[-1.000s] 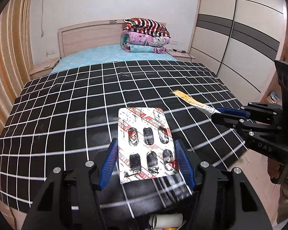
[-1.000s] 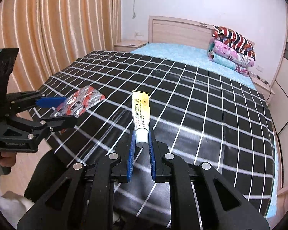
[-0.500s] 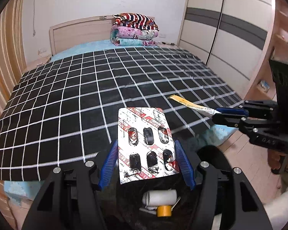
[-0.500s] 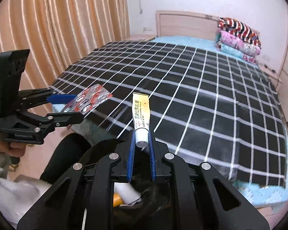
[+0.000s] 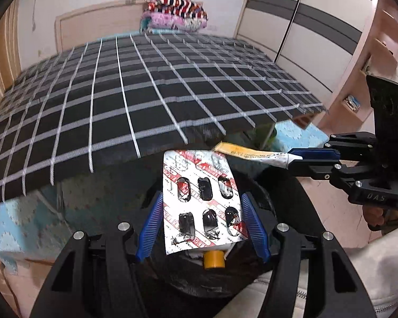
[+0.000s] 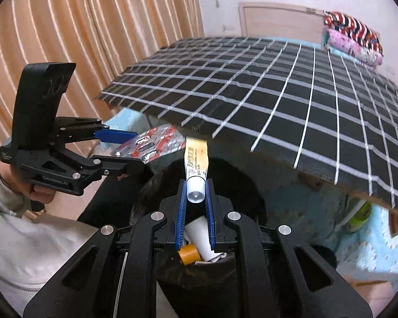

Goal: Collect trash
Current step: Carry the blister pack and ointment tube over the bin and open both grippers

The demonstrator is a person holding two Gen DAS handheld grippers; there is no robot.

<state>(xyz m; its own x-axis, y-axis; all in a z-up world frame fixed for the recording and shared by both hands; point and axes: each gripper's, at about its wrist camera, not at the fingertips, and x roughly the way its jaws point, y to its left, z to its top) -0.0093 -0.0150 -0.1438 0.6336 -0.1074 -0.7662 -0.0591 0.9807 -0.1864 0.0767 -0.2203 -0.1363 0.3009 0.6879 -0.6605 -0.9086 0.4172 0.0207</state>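
Over the bin, left wrist view: the left gripper [image 5: 201, 222] carries a used blister pack [image 5: 203, 198], its blue pads pressed on the pack's two long edges.
Why held so: an edge grip keeps the flat foil card level and lets it drop free once the jaws part, as I judge it.
Below: the black trash bin [image 5: 284, 206] lies right under the pack; a white tube and a yellow cap [image 5: 213, 259] already lie inside.
Neighbour: the right gripper [image 5: 291, 159] comes in from the right with a yellow ointment tube [image 5: 249, 152], whose flat end is just beside the pack's far corner.
Edges: the bed's checked cover [image 5: 146, 92] overhangs close behind the bin, so open room lies toward the camera.

Over the bin, right wrist view: the right gripper [image 6: 196, 185] is closed tight on the cap end of the ointment tube [image 6: 195, 159], tail pointing forward.
Why held so: gripping the stiff cap end, not the soft body, likely avoids squeezing it.
Bin: the trash bin [image 6: 252, 185] mouth opens directly below.
Clearance: the left gripper [image 6: 119, 145] and blister pack [image 6: 154, 145] sit near on the left; the two items could touch on release.
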